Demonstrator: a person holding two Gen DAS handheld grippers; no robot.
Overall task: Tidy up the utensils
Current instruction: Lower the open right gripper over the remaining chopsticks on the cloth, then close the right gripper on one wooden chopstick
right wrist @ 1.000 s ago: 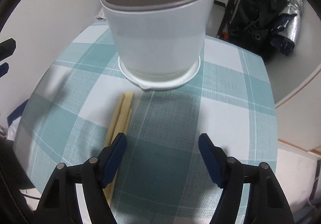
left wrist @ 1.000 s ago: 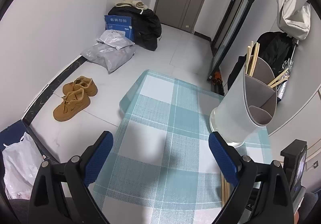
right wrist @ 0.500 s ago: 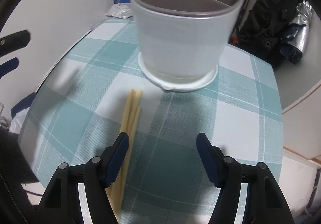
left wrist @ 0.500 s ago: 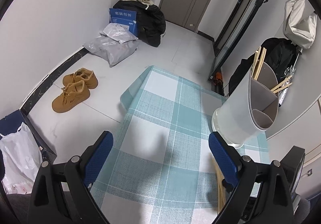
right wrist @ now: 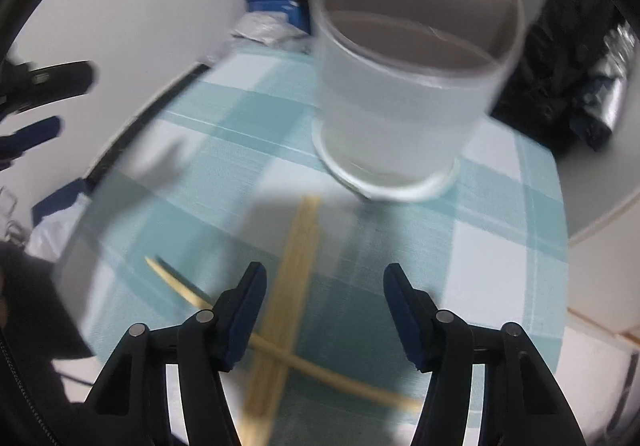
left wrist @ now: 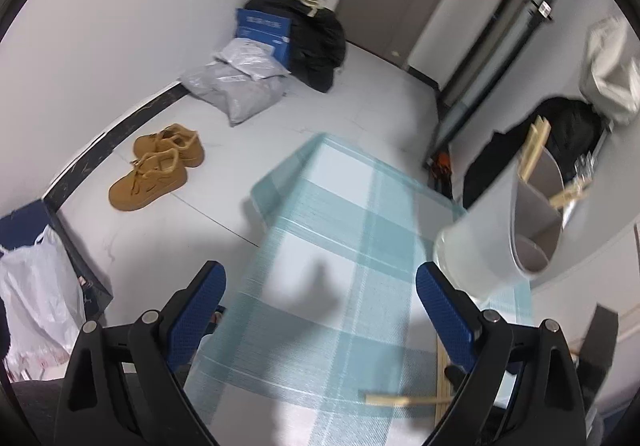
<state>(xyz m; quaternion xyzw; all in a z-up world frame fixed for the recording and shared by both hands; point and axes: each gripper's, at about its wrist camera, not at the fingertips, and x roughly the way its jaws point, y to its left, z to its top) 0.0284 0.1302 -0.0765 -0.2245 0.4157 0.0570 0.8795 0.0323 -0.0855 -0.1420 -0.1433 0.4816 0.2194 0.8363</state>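
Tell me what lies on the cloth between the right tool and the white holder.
In the right wrist view, a bundle of chopsticks runs from the right tool toward the white utensil holder, stopping short of its base; a single chopstick crosses it.

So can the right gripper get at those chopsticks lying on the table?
Probably yes: the right gripper is open above the chopsticks, with nothing between; the holder stands farther back.

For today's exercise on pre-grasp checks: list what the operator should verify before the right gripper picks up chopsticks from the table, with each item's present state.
1. Right gripper empty: ok; its jaws have just been closing, with nothing pressed between them.
2. Loose chopsticks between its fingers: ok.
3. Crossing chopstick clear of the bundle: not ok, it lies across it.
4. Holder upright: ok.
5. Left gripper clear: ok, open, empty.
6. Image sharpness: not ok, blurred.
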